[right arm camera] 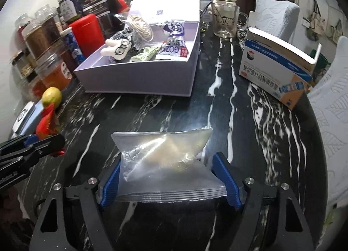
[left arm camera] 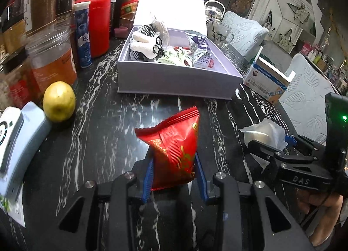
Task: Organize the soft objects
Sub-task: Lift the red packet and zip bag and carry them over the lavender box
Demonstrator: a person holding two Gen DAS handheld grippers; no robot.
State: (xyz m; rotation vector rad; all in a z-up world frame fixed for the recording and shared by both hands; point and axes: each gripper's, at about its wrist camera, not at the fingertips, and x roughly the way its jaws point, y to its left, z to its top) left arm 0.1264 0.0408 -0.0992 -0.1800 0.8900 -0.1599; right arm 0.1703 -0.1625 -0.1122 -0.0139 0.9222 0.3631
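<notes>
Left wrist view: left gripper (left arm camera: 175,171) clamped on red snack packet (left arm camera: 174,148), raised over black marble table (left arm camera: 104,133); open lavender box (left arm camera: 174,81) at 12 o'clock. Right wrist view: right gripper (right arm camera: 170,177) closed on clear pouch (right arm camera: 167,159); same box at 11 o'clock, holding plush toy (right arm camera: 118,49) and silver sachet (right arm camera: 174,44).

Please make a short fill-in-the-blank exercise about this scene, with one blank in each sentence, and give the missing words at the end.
1. The left gripper is shut on a snack packet whose colour is ____.
2. The right gripper holds a ____ plastic pouch, so its contents show through.
3. The lid of the lavender box behind both packets is ____.
4. The yellow fruit lies on the table, ____ the box.

Missing words: red; clear; open; outside
</notes>
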